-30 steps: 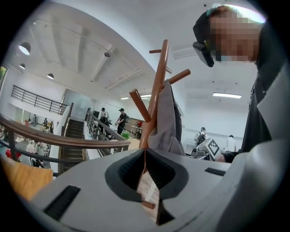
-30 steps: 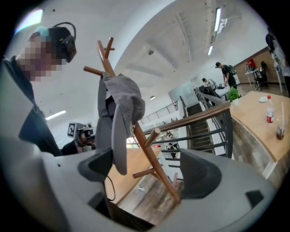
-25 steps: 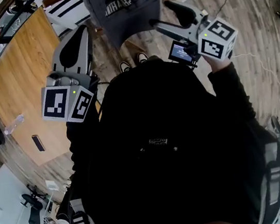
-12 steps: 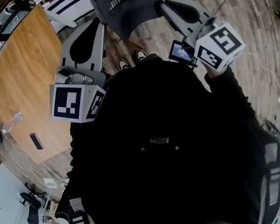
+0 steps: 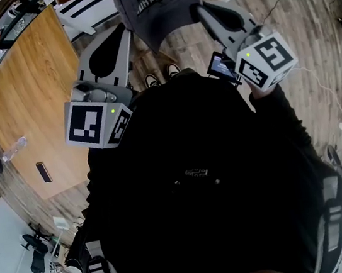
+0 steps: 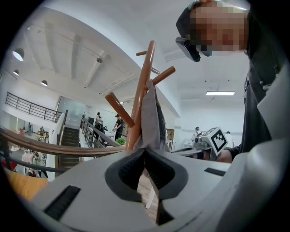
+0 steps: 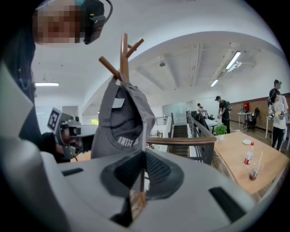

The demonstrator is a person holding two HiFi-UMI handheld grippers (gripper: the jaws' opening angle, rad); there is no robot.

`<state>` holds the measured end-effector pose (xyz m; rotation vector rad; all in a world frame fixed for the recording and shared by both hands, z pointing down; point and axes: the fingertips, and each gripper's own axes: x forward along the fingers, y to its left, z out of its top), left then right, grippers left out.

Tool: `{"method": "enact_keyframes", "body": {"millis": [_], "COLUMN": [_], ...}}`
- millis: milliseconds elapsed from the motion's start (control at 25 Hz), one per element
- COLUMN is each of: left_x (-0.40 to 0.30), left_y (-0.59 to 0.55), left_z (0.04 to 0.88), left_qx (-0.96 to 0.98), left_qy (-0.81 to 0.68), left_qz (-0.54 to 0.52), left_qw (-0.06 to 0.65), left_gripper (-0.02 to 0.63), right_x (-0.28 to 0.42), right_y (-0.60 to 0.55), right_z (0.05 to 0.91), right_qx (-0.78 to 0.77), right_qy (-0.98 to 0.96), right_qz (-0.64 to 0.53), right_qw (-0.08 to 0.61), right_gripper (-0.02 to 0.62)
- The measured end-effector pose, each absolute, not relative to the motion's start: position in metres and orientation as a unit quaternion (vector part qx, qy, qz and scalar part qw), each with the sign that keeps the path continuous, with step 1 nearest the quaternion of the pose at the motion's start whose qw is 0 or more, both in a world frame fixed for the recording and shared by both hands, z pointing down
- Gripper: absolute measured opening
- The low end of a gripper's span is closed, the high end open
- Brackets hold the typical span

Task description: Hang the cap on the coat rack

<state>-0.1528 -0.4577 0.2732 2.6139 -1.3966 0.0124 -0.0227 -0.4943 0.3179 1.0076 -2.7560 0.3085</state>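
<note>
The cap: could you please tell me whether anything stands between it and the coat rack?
Nothing visible does. The cap already lies against the coat rack, just under its upper pegs, with no other thing between them. The left claw and the right claw are each shut on an edge of the cap.

The cap sits against the coat rack, just below its upper pegs, straight ahead of the person and above their shoes. The left gripper meets the cap's left edge, the right gripper its right edge. Further left stands a wooden table bearing a bottle
</note>
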Motion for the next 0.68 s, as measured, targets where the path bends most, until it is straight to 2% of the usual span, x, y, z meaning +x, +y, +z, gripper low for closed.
{"method": "enact_keyframes", "body": {"millis": [680], "left_x": [-0.1522], "left_y": [-0.4577], "left_z": [0.2729], "left_qx": [0.879], "left_qy": [-0.469], "left_qz": [0.005], "left_qw": [0.091], "left_gripper": [0.012], "right_x": [-0.0236], "right_y": [-0.4951], "right_z": [0.3166], "right_qx": [0.337], "right_qy": [-0.931], "right_qz": [0.103], "right_qw": [0.1], "right_gripper": [0.018]}}
